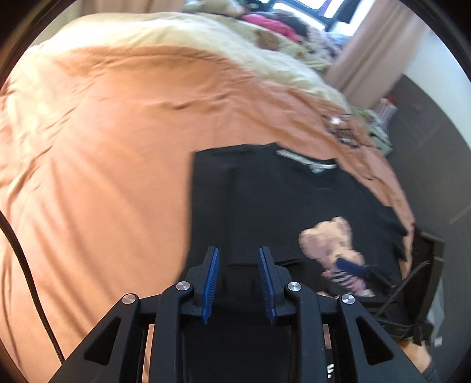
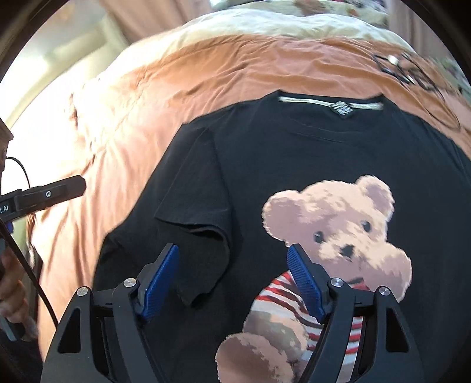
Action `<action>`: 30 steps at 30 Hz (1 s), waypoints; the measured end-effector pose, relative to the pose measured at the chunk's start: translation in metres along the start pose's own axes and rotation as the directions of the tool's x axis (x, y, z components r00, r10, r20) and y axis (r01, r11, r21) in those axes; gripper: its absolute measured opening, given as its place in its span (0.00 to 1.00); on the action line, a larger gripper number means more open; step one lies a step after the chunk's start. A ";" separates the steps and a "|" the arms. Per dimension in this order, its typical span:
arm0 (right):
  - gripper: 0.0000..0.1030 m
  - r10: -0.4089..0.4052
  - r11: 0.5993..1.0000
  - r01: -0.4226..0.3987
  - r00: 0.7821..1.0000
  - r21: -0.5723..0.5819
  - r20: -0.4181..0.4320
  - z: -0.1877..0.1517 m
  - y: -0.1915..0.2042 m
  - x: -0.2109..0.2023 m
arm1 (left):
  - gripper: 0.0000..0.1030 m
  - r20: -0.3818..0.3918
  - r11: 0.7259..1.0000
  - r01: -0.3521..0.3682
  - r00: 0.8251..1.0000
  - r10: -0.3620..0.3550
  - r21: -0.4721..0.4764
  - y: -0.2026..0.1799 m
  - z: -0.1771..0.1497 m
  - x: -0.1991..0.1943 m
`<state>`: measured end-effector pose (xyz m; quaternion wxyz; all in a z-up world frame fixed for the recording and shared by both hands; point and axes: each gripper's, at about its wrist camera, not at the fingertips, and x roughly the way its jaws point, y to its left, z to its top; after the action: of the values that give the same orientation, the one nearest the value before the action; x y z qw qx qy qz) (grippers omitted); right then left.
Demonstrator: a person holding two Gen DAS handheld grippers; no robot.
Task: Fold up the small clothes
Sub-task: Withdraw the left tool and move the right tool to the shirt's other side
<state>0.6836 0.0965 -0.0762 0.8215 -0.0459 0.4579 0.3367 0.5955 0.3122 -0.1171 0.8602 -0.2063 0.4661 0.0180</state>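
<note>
Black tee (image 2: pixel 294 165) flat on orange sheet (image 2: pixel 123 123), collar (image 2: pixel 329 101) away, lengthwise toward cams.

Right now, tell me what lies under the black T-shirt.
The black T-shirt lies flat on the orange bedsheet, which shows all around it. Its left sleeve is folded onto the front. Anything beneath is covered.

I note an orange bedsheet (image 1: pixel 117 132), creased, covering the bed before me, with a cream blanket (image 1: pixel 206 38) bunched along its far side. Pink curtains (image 1: pixel 376 59) hang at far right beside a window (image 1: pixel 300 6). Black spectacles (image 2: pixel 412 73) lie on the sheet, far right.
</note>
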 end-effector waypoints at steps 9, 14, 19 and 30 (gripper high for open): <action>0.72 -0.140 0.971 0.120 0.986 -0.206 -0.085 0.012 0.034 0.042 | 0.28 -0.083 0.984 -0.125 0.990 0.116 -0.124 0.051 -0.042 0.026; 0.72 -0.225 0.933 0.187 0.970 -0.306 -0.096 0.021 0.053 0.068 | 0.28 -0.130 0.976 -0.163 0.981 0.145 -0.142 0.065 -0.057 0.041; 0.72 -0.249 0.941 0.222 0.965 -0.257 -0.078 0.046 0.045 0.076 | 0.27 -0.116 0.972 -0.137 0.986 0.117 -0.189 0.079 -0.062 0.040; 0.72 -0.396 0.918 0.394 0.917 -0.036 -0.051 0.059 -0.030 0.058 | 0.06 -0.119 0.966 -0.147 0.985 0.124 -0.212 0.095 -0.068 0.034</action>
<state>0.7646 0.1251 -0.0946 0.8584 -0.1574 0.4582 0.1684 0.5395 0.3687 -0.2093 0.8031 -0.2687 0.5187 0.1174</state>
